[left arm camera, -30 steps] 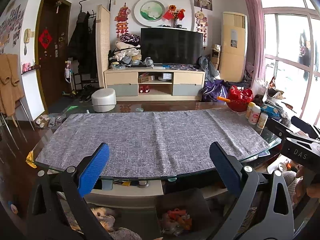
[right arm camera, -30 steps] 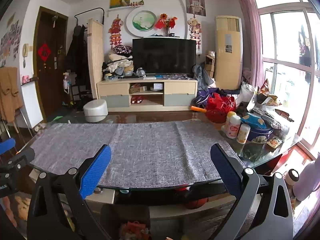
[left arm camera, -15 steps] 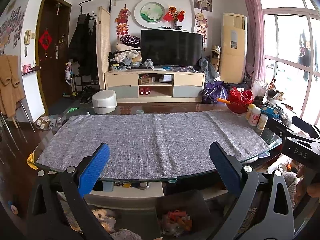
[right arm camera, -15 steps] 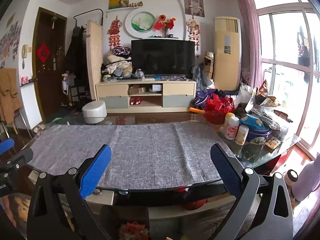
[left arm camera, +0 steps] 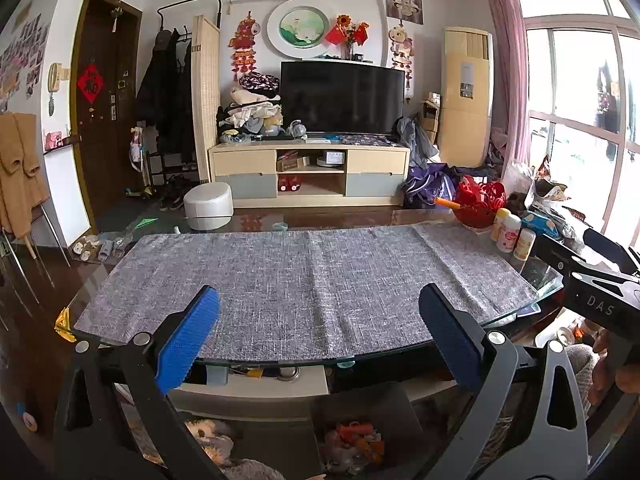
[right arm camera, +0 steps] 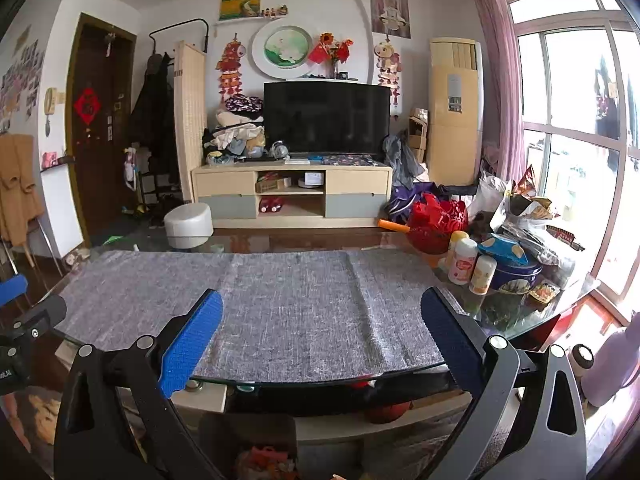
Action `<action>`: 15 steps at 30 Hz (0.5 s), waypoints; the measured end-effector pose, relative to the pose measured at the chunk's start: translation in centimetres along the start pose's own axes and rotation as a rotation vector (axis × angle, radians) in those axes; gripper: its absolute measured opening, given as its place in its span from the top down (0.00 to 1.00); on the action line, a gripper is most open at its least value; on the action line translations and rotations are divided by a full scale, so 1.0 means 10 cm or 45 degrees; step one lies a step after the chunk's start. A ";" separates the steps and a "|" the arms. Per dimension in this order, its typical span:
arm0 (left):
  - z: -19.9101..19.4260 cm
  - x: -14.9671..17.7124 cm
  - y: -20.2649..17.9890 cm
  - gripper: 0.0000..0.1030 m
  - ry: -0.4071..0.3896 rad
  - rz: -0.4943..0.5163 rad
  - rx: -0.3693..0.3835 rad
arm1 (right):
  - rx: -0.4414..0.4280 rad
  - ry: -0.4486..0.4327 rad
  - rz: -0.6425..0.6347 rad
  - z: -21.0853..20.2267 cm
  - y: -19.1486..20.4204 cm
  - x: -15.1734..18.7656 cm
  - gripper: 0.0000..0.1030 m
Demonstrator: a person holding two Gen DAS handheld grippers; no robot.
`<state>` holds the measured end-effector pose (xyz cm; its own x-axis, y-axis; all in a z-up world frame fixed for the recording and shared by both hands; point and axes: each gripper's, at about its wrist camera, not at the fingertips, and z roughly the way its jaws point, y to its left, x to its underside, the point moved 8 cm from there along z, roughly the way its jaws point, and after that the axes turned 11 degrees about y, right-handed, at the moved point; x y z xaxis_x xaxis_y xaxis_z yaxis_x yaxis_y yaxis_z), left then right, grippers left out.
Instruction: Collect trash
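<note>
The left gripper (left arm camera: 318, 338) and the right gripper (right arm camera: 320, 340) are both hanging wide open and holding nothing, in front of the near edge of a glass table (right arm camera: 532, 312) covered by a grey cloth (right arm camera: 280, 292). Crumpled snack bags and wrappers (right arm camera: 524, 204) are lying heaped at the table's right end, behind a blue tin (right arm camera: 516, 272) and three small bottles (right arm camera: 464, 262).

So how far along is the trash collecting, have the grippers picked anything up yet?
Nothing looks collected yet. The left gripper and right gripper are both open and empty, jaws spread above the near edge of the table. The gray table runner is bare. What is left: the wrappers and bags piled at the right end, behind the blue tin and small bottles. No trash bin is clearly visible.
</note>
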<state>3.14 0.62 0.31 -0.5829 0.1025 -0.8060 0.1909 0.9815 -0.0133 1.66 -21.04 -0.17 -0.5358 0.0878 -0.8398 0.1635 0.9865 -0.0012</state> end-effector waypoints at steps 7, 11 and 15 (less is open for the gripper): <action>0.00 -0.01 0.00 0.08 -0.001 0.000 0.002 | 0.000 0.007 0.000 -0.01 0.01 -0.03 0.03; 0.00 -0.01 0.00 0.08 0.000 0.006 0.003 | -0.005 0.008 0.000 0.00 0.00 -0.05 0.03; 0.00 -0.01 0.01 0.08 0.002 0.009 0.005 | -0.003 0.010 0.005 0.01 -0.01 -0.05 0.03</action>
<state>3.20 0.68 0.43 -0.5828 0.1094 -0.8052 0.1980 0.9802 -0.0101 2.00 -21.23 0.19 -0.5415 0.0923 -0.8356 0.1635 0.9865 0.0031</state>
